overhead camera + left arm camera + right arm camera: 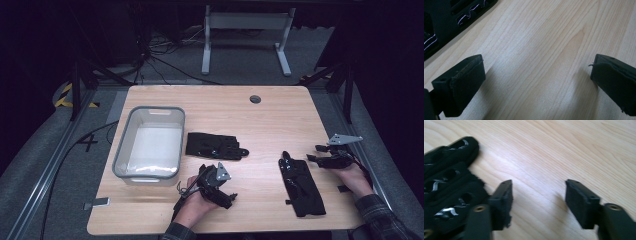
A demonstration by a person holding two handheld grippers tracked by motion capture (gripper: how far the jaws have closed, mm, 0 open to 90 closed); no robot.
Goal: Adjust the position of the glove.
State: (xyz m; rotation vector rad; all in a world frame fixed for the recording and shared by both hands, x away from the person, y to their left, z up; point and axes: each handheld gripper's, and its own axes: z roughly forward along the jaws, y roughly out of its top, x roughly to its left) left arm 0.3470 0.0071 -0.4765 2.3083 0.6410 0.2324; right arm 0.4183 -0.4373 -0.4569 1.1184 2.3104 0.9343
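Observation:
Two black gloves lie on the wooden table (280,120). One glove (214,145) lies flat near the middle, just right of the bin. The other glove (301,186) lies lengthwise at the front right. My left gripper (229,199) rests at the front centre, and its jaws stand open over bare wood (537,72), with a glove's edge (446,17) at the upper left of its view. My right gripper (316,152) sits just right of the lengthwise glove. Its jaws are open with nothing between them (539,195), and that glove (449,182) lies beside its left jaw.
A grey plastic bin (121,150) with a white inside stands at the table's left. A round cable hole (255,99) sits near the far edge. Beyond the table are a white desk frame (245,30) and floor cables.

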